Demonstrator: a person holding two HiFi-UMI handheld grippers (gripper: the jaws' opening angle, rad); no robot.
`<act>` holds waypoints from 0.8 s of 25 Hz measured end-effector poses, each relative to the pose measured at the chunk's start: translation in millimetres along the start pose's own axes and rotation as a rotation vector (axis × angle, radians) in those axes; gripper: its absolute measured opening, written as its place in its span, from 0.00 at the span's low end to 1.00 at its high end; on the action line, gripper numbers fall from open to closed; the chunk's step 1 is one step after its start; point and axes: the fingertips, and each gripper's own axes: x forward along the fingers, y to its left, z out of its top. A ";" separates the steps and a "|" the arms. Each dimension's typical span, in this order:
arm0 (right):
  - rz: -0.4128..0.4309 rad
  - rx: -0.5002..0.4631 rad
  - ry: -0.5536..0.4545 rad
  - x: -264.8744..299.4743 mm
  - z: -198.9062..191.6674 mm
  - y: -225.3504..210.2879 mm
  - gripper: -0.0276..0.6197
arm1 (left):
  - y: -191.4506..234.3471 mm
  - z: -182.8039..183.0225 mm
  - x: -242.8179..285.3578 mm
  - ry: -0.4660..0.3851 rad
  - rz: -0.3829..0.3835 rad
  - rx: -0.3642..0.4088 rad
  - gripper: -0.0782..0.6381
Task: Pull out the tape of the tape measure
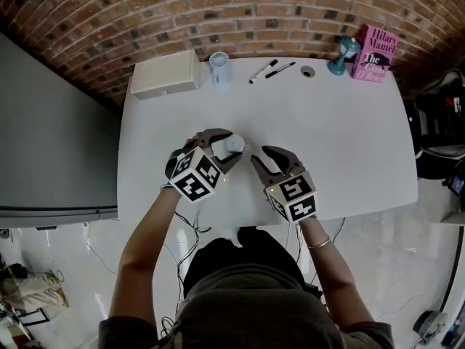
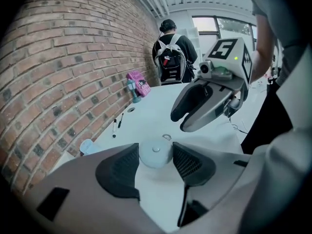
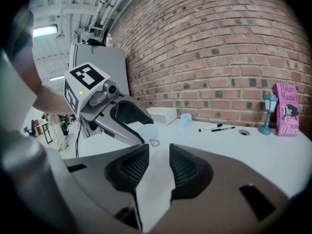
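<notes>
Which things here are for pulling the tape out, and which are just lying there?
For the job: tape measure, left tool gripping it, right tool open and empty.

Just lying about: box, cup, two markers, blue lamp, pink book.

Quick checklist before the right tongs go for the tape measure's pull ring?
1. Left tongs clamped on tape measure: ok.
2. Right tongs open, nothing between them: ok.
3. Pull ring uncovered, on the side toward the right tongs: ok.
4. Right tongs around the ring: not ok, short of it.
5. Pens well away from both tongs: ok.
6. Tape measure lifted off the table: cannot tell.
</notes>
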 end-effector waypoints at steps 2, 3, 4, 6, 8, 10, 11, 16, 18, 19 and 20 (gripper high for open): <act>0.012 -0.026 0.005 1.8 -0.2 0.4 0.23 | -1.1 2.5 -2.4 0.010 -0.014 0.029 0.43; 0.020 -0.035 0.007 2.5 0.1 1.9 0.24 | -2.1 3.7 -3.5 0.014 -0.022 0.043 0.43; 0.027 -0.045 0.011 3.1 0.2 3.5 0.24 | -3.2 5.0 -4.5 0.017 -0.029 0.057 0.43; 0.037 -0.073 0.024 4.3 -0.7 6.0 0.25 | -5.4 8.2 -6.0 0.021 -0.043 0.084 0.43; 0.045 -0.110 0.040 5.5 -1.5 8.8 0.26 | -7.3 11.9 -7.6 0.025 -0.054 0.112 0.43; 0.050 -0.153 0.053 6.4 -2.1 11.6 0.27 | -9.3 15.0 -8.9 0.034 -0.065 0.145 0.43; 0.048 -0.177 0.060 6.4 -2.7 12.6 0.27 | -10.8 16.2 -9.0 0.041 -0.070 0.163 0.43; 0.014 -0.311 0.101 8.4 -5.8 17.2 0.28 | -18.6 16.8 -10.5 0.074 -0.100 0.250 0.43; 0.005 -0.359 0.125 9.6 -8.0 18.2 0.28 | -21.4 17.7 -9.5 0.080 -0.103 0.288 0.43; 0.001 -0.376 0.135 10.1 -8.9 18.7 0.28 | -22.9 18.3 -8.7 0.084 -0.106 0.308 0.43; -0.003 -0.389 0.143 10.6 -9.3 19.3 0.28 | -24.4 18.7 -8.1 0.089 -0.111 0.327 0.43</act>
